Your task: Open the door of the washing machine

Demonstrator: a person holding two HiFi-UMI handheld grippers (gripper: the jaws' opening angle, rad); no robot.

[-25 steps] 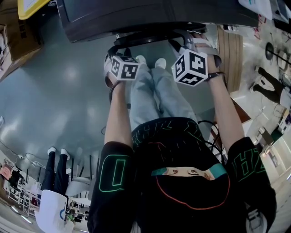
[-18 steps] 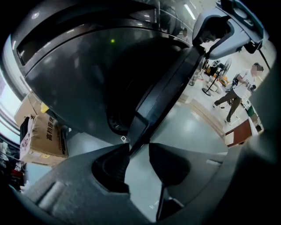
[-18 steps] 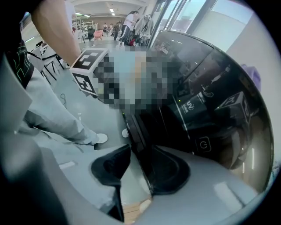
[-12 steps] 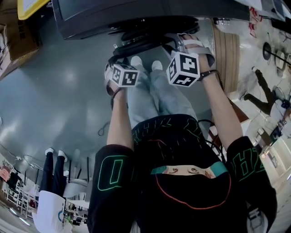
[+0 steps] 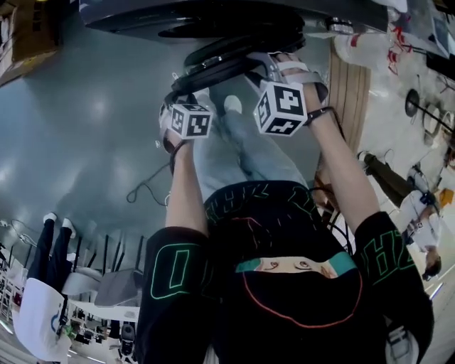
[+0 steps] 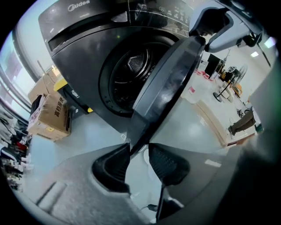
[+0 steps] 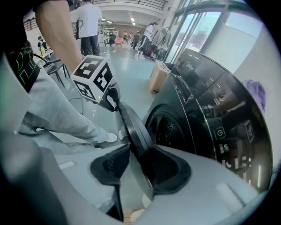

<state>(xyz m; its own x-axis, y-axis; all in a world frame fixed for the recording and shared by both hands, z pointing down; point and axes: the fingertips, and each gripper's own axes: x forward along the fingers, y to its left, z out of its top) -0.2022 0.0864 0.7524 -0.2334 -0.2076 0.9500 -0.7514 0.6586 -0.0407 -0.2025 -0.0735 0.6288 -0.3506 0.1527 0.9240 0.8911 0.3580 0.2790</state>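
Observation:
A dark grey front-loading washing machine stands before me with its round door swung partly open and the drum showing. My left gripper pinches the door's lower rim between its fingertips. My right gripper has the door's rim between its pads, touching both, while its jaws are opening. In the head view the left gripper and the right gripper sit side by side on the door's edge, below the machine.
Cardboard boxes stand left of the machine. A pale wooden platform lies at the right. A cable trails on the grey floor. My own legs and white shoes are under the door. Other people stand about.
The door has swung further out from the machine. Both grippers moved with it, slightly leftward in the head view, and the machine's front slid toward the top edge.

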